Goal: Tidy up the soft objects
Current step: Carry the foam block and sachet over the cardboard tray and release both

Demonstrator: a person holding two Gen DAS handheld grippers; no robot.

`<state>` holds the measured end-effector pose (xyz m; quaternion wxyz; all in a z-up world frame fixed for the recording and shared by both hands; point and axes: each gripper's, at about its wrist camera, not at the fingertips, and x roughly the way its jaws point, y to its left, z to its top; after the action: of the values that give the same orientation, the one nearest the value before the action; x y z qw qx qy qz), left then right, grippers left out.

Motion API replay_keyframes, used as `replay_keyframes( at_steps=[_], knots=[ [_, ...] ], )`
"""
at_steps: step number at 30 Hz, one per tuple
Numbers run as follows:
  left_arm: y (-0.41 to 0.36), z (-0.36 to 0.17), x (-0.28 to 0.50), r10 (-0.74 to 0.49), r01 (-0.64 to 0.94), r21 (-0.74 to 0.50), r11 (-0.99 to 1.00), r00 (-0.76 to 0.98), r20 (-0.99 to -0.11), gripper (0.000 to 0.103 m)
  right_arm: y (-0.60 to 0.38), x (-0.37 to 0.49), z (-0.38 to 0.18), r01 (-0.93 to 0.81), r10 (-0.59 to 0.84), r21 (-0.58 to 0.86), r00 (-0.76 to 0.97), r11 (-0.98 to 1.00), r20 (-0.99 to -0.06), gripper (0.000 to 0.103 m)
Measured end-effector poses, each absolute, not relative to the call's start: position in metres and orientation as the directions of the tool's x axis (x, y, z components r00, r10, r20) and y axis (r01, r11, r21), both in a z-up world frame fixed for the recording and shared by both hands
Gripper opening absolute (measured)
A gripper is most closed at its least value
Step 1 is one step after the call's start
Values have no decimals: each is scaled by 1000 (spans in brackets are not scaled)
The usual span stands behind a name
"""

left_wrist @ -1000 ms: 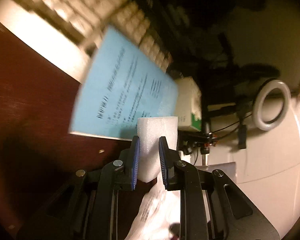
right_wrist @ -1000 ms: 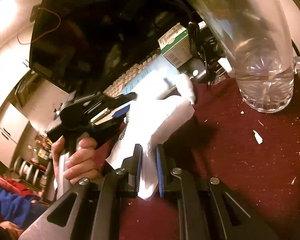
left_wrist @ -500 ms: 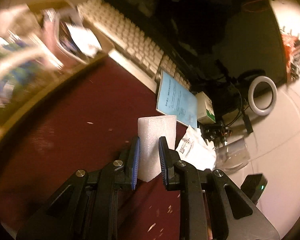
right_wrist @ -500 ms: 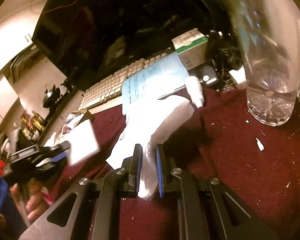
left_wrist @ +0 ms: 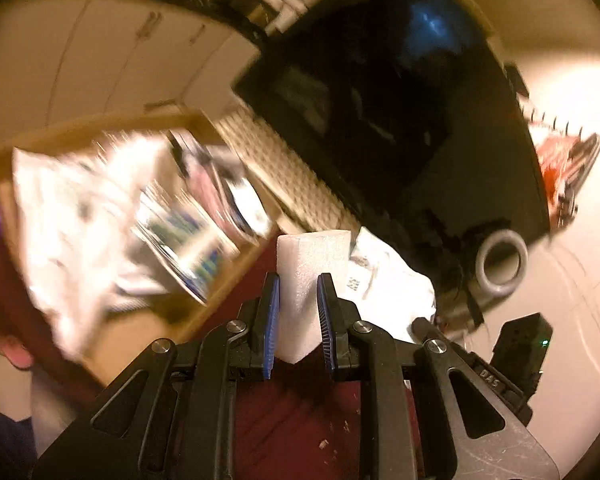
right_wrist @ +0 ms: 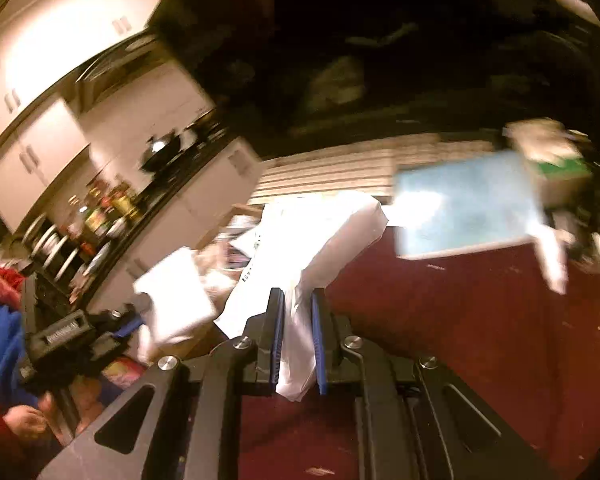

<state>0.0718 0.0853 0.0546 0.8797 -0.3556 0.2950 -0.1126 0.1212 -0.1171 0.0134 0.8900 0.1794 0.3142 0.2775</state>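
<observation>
My left gripper [left_wrist: 298, 308] is shut on a white foam block [left_wrist: 310, 264], which stands upright between the blue pads above the maroon tabletop [left_wrist: 300, 420]. Just ahead and to the left is an open cardboard box [left_wrist: 228, 280] stuffed with white bags and printed packets. My right gripper [right_wrist: 296, 332] is shut on a crumpled white plastic bag [right_wrist: 320, 236] that hangs above the table. The same bag [left_wrist: 392, 284] shows in the left wrist view, right of the foam. In the right wrist view the left gripper [right_wrist: 72, 336] with its foam block [right_wrist: 176, 292] is at the lower left.
A pale keyboard [right_wrist: 328, 172] and a dark monitor [left_wrist: 380, 92] stand behind the table. A blue printed sheet [right_wrist: 468, 208] and a green-and-white carton [right_wrist: 556, 156] lie at the right. A grey ring light [left_wrist: 500, 264] sits far right. A person's hand and sleeve [right_wrist: 4, 344] are at the left.
Both grippers have swung left and upward, each keeping its load. The cardboard box has come close in front of the left gripper; the glass and blue sheet have slid to the right.
</observation>
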Motion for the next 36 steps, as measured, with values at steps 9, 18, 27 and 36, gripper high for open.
replay_keyframes(
  at_steps=[9, 18, 27, 36],
  knots=[
    [167, 61, 80, -300, -113, -722, 682, 858, -417, 15, -21, 176, 31, -479, 633, 414, 586, 774, -506, 12],
    [191, 37, 120, -253, -209, -705, 677, 834, -490, 15, 36, 203, 3, -484, 534, 255, 620, 837, -575, 12],
    [202, 24, 163, -277, -225, -728, 647, 821, -499, 15, 46, 219, -17, -462, 566, 331, 606, 823, -559, 16],
    [204, -1, 177, -288, -301, -705, 643, 758, -586, 32, 24, 221, -23, -467, 660, 470, 589, 749, -466, 42]
  ],
)
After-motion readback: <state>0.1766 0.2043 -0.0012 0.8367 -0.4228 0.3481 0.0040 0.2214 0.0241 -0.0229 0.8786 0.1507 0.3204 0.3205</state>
